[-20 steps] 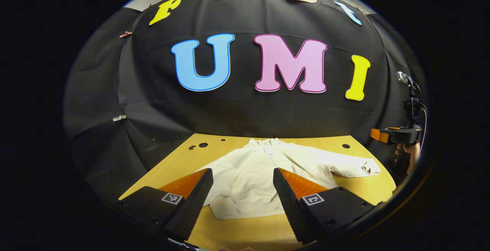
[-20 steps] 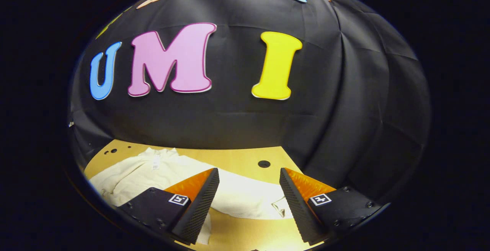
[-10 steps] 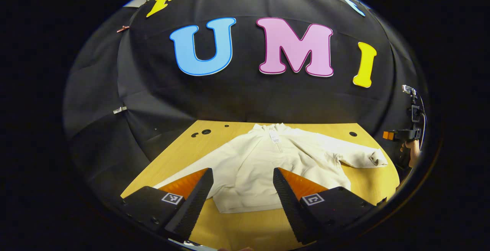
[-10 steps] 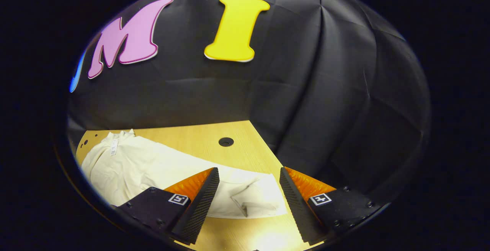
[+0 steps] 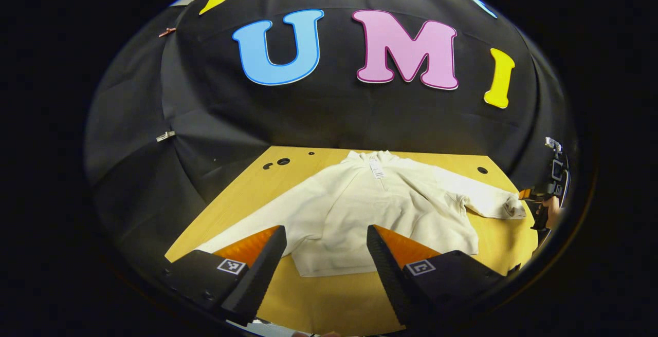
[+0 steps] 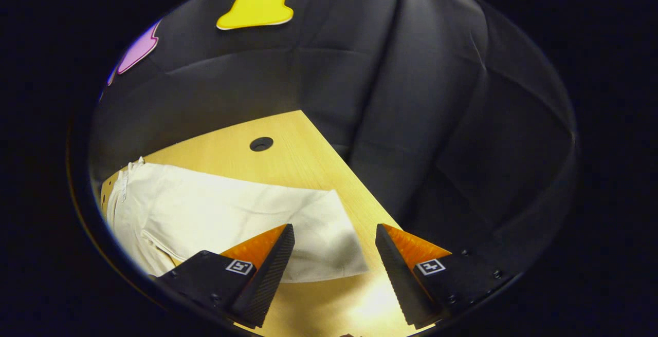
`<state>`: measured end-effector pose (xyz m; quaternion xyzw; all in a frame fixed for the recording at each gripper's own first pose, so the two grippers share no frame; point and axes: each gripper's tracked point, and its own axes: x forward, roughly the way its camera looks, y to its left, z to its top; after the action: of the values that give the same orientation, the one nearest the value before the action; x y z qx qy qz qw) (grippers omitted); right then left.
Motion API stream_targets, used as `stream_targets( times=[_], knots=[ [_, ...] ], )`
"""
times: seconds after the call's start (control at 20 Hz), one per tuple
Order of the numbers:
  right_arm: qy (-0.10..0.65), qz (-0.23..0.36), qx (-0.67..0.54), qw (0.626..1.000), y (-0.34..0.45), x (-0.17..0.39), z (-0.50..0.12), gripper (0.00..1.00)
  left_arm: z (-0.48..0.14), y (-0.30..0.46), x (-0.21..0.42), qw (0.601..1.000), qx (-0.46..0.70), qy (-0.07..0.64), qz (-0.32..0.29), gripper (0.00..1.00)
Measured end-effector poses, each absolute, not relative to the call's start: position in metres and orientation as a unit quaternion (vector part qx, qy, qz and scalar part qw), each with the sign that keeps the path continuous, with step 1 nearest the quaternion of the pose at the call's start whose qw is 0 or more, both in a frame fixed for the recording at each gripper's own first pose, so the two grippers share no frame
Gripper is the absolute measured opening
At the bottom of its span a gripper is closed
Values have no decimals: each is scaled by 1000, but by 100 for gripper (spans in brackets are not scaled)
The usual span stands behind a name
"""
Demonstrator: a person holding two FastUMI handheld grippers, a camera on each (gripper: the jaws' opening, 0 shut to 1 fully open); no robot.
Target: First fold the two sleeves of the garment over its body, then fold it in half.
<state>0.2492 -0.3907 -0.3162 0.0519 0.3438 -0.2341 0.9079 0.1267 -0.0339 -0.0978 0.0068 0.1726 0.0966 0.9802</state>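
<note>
A cream long-sleeved garment (image 5: pixel 375 208) lies flat on the wooden table (image 5: pixel 329 296), collar toward the back wall, both sleeves spread out. My left gripper (image 5: pixel 326 260) hovers open above the table's near side, over the garment's hem, holding nothing. One sleeve (image 5: pixel 241 229) runs toward its left finger. In the right gripper view, my right gripper (image 6: pixel 334 265) is open just above the cuff end of the other sleeve (image 6: pixel 247 219), with nothing between its fingers. That same gripper (image 5: pixel 542 193) and the hand holding it appear at the far right of the left gripper view, beside the sleeve's cuff (image 5: pixel 511 208).
The table has round holes near its back corners (image 5: pixel 282 162) (image 6: pixel 261 144). Black cloth walls close in behind and on both sides. The table's right edge (image 6: pixel 354 188) runs close past the sleeve's cuff.
Both cameras have tilted down and come nearer the table. The right gripper has swung right and lowered over the sleeve's cuff. The garment has not moved.
</note>
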Motion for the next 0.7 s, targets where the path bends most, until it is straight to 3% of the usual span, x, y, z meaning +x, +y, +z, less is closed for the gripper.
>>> stream_targets(
  times=[0.55,0.7],
  knots=[
    [398,-247,140,872,-389,235,-364,96,-107,-36,125,977,5,184,107,97],
    [393,-234,130,879,-389,238,-362,95,-108,-39,128,977,5,183,104,97]
  ],
)
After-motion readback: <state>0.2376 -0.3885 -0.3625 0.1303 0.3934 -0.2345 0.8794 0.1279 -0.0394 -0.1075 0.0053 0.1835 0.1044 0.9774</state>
